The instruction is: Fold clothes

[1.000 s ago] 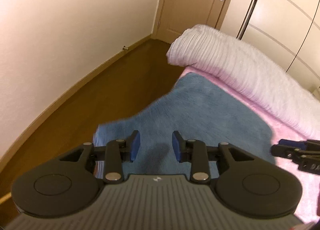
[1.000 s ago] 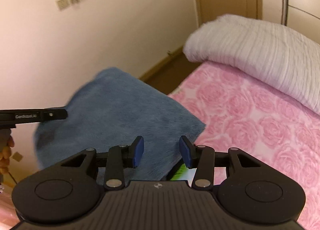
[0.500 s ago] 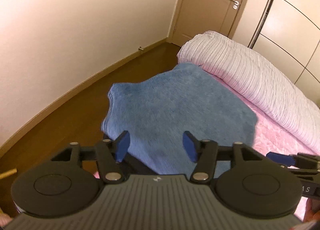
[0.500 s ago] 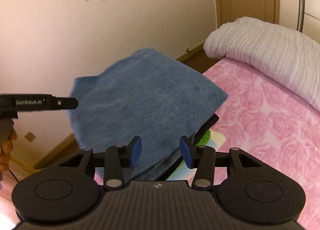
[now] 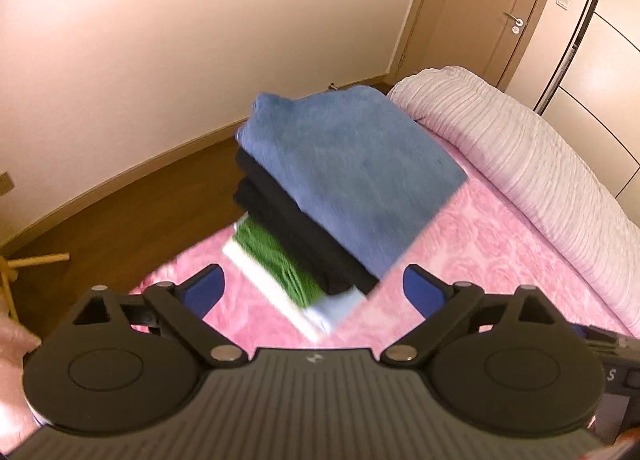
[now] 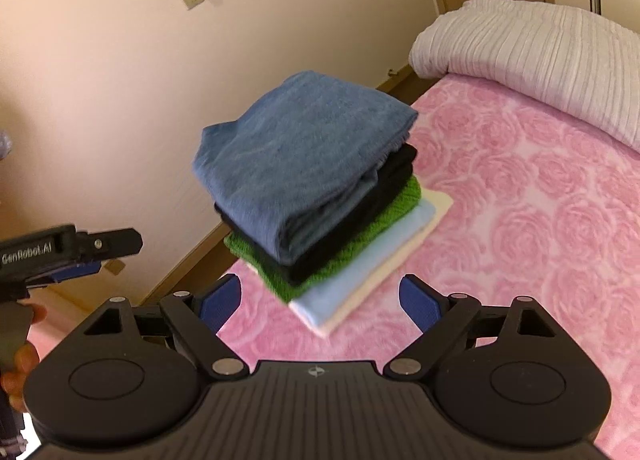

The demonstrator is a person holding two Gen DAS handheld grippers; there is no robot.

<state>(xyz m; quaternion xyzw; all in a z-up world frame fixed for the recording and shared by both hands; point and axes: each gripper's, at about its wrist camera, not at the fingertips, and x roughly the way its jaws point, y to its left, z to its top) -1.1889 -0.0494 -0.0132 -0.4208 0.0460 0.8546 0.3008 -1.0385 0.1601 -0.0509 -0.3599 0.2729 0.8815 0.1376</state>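
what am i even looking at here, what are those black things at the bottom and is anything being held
There is no robot here. A person holds a hand-held gripper in each hand, and each one carries a wide-angle camera looking forward along its two blue-padded fingers. So one picture is from the left gripper and the other from the right gripper; the black shape at the bottom of each is the tool itself. In the right view the left gripper also shows at the left edge.

Ahead lies a bed with a pink rose-patterned cover and a rolled pale quilt at its far side. Near the bed's edge stands a pile of folded clothes: a blue piece on top, then black, green, light blue and cream.

Nothing is held. Both grippers' jaws are opening, with nothing between them.
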